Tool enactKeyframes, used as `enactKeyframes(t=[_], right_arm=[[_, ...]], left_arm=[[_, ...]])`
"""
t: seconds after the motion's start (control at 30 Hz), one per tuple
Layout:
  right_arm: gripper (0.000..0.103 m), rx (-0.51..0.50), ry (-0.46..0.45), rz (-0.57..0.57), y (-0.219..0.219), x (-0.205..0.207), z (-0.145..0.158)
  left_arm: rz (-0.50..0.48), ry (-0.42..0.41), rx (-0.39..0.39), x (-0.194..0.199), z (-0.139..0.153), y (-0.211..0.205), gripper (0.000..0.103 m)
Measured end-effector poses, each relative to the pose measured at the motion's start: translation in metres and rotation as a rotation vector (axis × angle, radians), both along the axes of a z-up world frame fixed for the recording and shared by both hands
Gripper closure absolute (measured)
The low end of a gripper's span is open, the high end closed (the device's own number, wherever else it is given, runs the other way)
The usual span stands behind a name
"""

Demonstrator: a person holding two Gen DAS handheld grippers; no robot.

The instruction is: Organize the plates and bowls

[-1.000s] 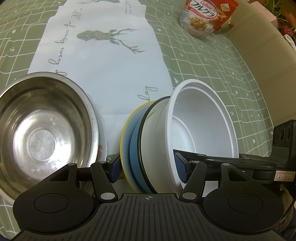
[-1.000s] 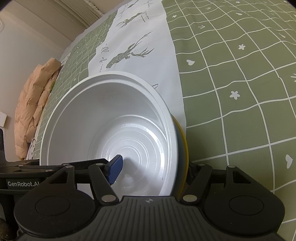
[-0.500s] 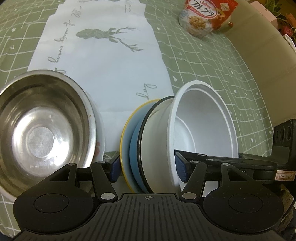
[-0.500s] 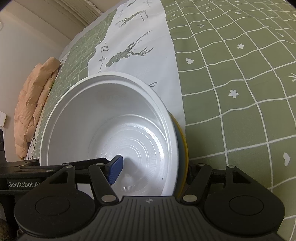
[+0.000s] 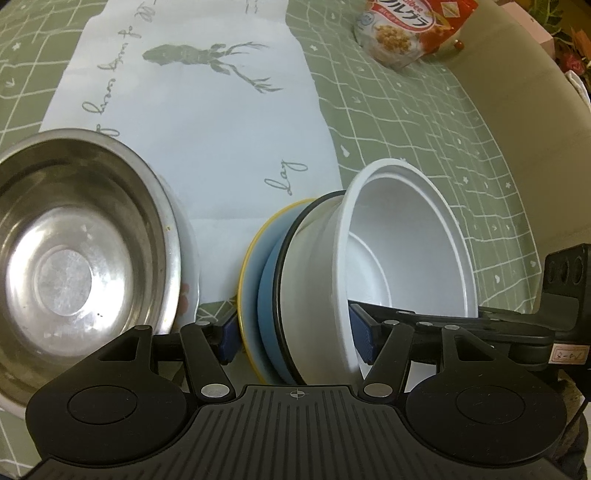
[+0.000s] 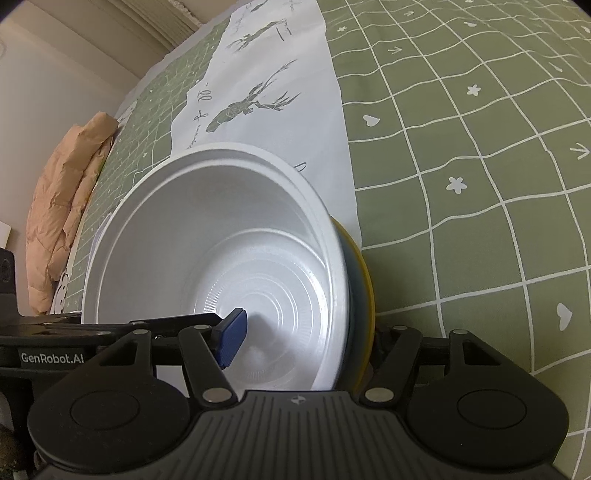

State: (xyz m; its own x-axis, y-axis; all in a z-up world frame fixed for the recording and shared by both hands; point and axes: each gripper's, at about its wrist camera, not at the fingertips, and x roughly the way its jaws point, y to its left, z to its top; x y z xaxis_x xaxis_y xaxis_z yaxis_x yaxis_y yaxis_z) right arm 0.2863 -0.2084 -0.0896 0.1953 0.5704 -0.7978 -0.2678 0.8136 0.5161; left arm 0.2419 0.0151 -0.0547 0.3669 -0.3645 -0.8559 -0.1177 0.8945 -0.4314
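A nested stack stands on edge: a yellow-rimmed plate (image 5: pixel 248 280), a blue plate (image 5: pixel 267 295), a black-rimmed white bowl (image 5: pixel 310 266) and a white plastic bowl (image 5: pixel 402 251) (image 6: pixel 221 236). My left gripper (image 5: pixel 294 332) is shut across the stack, one pad on the yellow plate's back and the other inside the plastic bowl. From the opposite side my right gripper (image 6: pixel 306 332) spans the same stack. Its jaws are closing, with one blue pad (image 6: pixel 231 332) inside the bowl and the other hidden behind the yellow plate (image 6: pixel 365 280). Its finger (image 5: pixel 443 321) also reaches into the bowl.
A steel bowl (image 5: pixel 74 266) rests on a patterned white plate (image 5: pixel 189 284) just left of the stack. A white deer-print runner (image 5: pixel 207 122) lies on the green checked cloth (image 6: pixel 461 184). A cereal bag (image 5: pixel 406 29) stands at the far right, and a padded peach garment (image 6: pixel 62 221) lies beyond the table.
Almost nothing. The steel bowl sits slightly further left in the left wrist view. Both grippers stay on the stack.
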Motion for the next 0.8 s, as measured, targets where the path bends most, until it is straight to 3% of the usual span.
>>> enactKeyframes(t=[0.6,0.8], right_arm=[[0.038,-0.003,0.056,-0.024,0.004,-0.001,0.01],[0.038,-0.008,0.043,-0.026,0.008,-0.006,0.029]], left_arm=[[0.021,0.011,-0.035,-0.005,0.007,0.008,0.039],[0.025,-0.041,-0.04,-0.014,0.028,0.014,0.039]])
